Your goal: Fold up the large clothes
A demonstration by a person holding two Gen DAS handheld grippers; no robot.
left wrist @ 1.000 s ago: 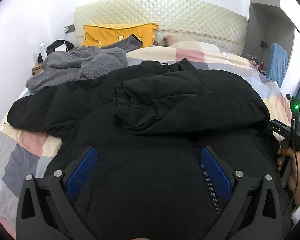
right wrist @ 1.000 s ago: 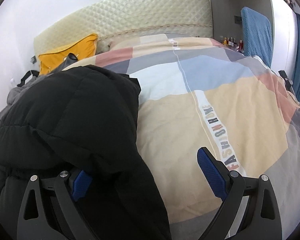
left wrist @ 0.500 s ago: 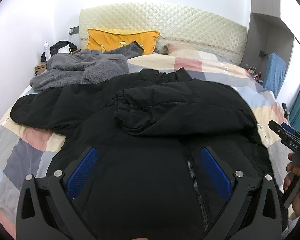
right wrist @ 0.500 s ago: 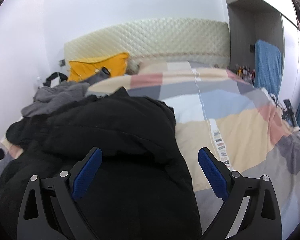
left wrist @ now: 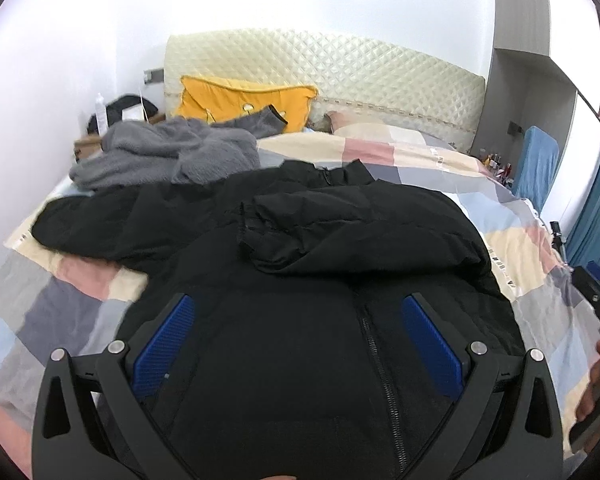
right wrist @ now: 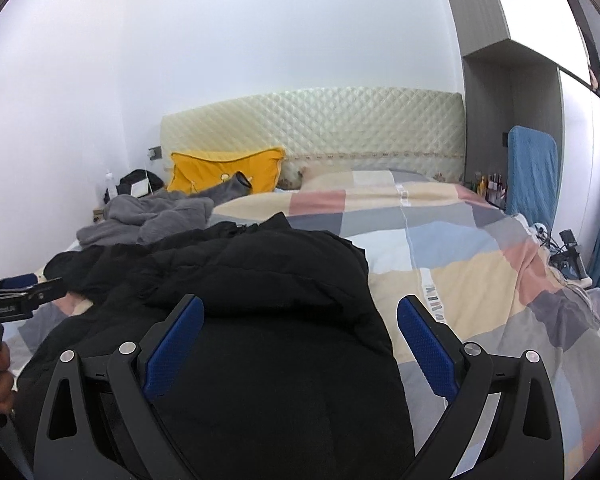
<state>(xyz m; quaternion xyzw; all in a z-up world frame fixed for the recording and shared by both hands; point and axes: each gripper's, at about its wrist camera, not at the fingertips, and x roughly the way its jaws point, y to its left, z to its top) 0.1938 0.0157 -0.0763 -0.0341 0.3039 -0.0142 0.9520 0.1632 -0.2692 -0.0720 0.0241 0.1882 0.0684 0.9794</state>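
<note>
A black puffer jacket (left wrist: 300,288) lies front-up on the patchwork bed cover (left wrist: 52,304), zip down the middle. One sleeve is folded across its chest; the other sleeve (left wrist: 100,224) stretches out to the left. My left gripper (left wrist: 298,340) is open and empty above the jacket's lower front. My right gripper (right wrist: 300,344) is open and empty above the jacket's (right wrist: 260,320) right side. The right gripper also shows at the right edge of the left wrist view (left wrist: 596,308).
A grey fleece garment (left wrist: 168,156) lies heaped at the bed's far left by a yellow pillow (left wrist: 244,100). The quilted headboard (left wrist: 340,76) stands behind. A blue towel (right wrist: 532,172) hangs at the right. The cover's (right wrist: 480,280) right half lies beside the jacket.
Both grippers have lifted up and back from the jacket. The right gripper, which had its left finger under the jacket's edge, is now free of the cloth.
</note>
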